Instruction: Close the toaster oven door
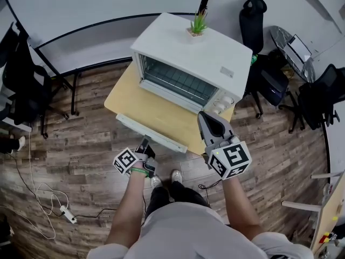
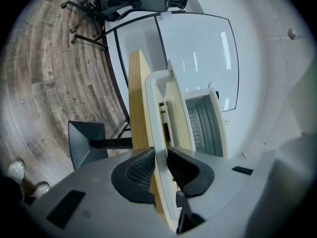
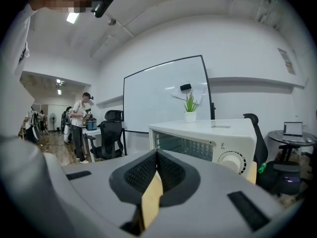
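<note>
A white toaster oven (image 1: 188, 58) stands on a small wooden table (image 1: 161, 109), its glass door (image 1: 153, 133) folded down flat past the table's front edge. My left gripper (image 1: 144, 144) is at the door's front rim. In the left gripper view its jaws (image 2: 161, 165) are shut on the white door handle (image 2: 158, 83), which runs between the pads, with the oven's cavity (image 2: 203, 123) beyond. My right gripper (image 1: 204, 116) hovers over the table's front right corner, shut and holding nothing; its own view (image 3: 157, 155) faces the oven's front (image 3: 208, 138) and knobs.
A small potted plant (image 1: 198, 25) sits on the oven's top. Black office chairs (image 1: 253, 20) and a side table stand at the right, another chair (image 1: 21, 80) at the left. A power strip and cable (image 1: 64, 212) lie on the floor. A person (image 3: 79, 128) stands far off.
</note>
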Tool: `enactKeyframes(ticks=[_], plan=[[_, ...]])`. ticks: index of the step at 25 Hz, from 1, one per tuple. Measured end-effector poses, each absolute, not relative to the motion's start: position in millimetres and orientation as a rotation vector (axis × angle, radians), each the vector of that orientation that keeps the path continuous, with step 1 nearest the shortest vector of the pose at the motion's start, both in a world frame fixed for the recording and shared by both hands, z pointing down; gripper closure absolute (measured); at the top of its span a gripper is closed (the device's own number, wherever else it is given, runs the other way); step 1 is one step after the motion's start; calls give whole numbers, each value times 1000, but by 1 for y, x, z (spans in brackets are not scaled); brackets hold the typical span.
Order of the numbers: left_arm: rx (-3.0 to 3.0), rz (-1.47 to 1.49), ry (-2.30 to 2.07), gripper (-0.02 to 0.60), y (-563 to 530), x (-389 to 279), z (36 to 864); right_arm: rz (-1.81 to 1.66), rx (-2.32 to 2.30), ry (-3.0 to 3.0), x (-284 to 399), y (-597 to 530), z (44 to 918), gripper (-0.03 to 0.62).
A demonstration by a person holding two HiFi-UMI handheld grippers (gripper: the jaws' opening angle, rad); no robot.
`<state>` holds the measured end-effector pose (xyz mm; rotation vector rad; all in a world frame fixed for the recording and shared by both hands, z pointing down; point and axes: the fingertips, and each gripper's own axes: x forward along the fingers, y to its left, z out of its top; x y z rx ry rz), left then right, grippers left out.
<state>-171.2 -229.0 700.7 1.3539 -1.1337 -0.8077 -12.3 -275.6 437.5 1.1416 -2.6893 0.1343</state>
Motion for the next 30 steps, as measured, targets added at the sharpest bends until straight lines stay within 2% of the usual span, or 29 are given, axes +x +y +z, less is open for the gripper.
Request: enactKeyframes(ticks=[11,20,30], plan=[[1428,-919,-1097,500,-236,-174,651,109,1164,-2757,-15,-280,412,594],[1493,-1055,-993,468,-261,-169,587,76,1182,-2792,-16,-283,394,594],[1512,-1023,-1015,460,-299,-163,539,41,1238,-2802,0,-291,379,594]])
